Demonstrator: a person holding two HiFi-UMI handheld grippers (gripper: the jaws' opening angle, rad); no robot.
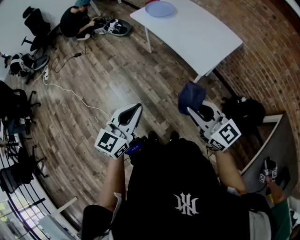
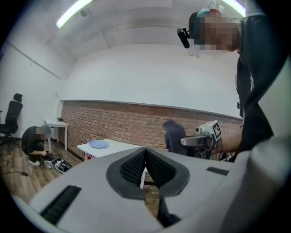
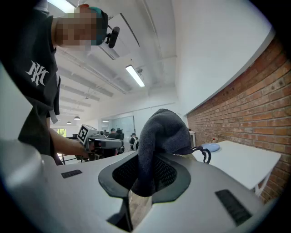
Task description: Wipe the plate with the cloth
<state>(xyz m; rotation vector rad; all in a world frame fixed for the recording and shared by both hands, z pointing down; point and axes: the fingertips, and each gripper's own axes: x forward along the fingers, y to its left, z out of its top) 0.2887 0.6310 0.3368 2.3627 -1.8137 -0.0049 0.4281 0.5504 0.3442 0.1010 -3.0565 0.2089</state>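
Note:
A pale blue plate [image 1: 160,8] lies on the far end of a white table [image 1: 197,37], and shows small as the plate [image 2: 98,144] and the plate [image 3: 211,147] in the two gripper views. My right gripper [image 1: 190,109] is shut on a dark blue-grey cloth [image 1: 191,97]; the cloth [image 3: 161,139] bulges up from between its jaws. My left gripper [image 1: 136,110] is shut with nothing in it, its pads [image 2: 138,166] pressed together. Both grippers are held level above the wooden floor, well short of the table. The right gripper [image 2: 200,142] shows with the cloth [image 2: 173,136].
A person [image 1: 75,21] crouches on the floor at the far left beside shoes [image 1: 112,26]. Office chairs [image 1: 35,21] and cables [image 1: 65,89] lie to the left. A black bag [image 1: 243,112] sits by the brick wall [image 1: 262,51] on the right.

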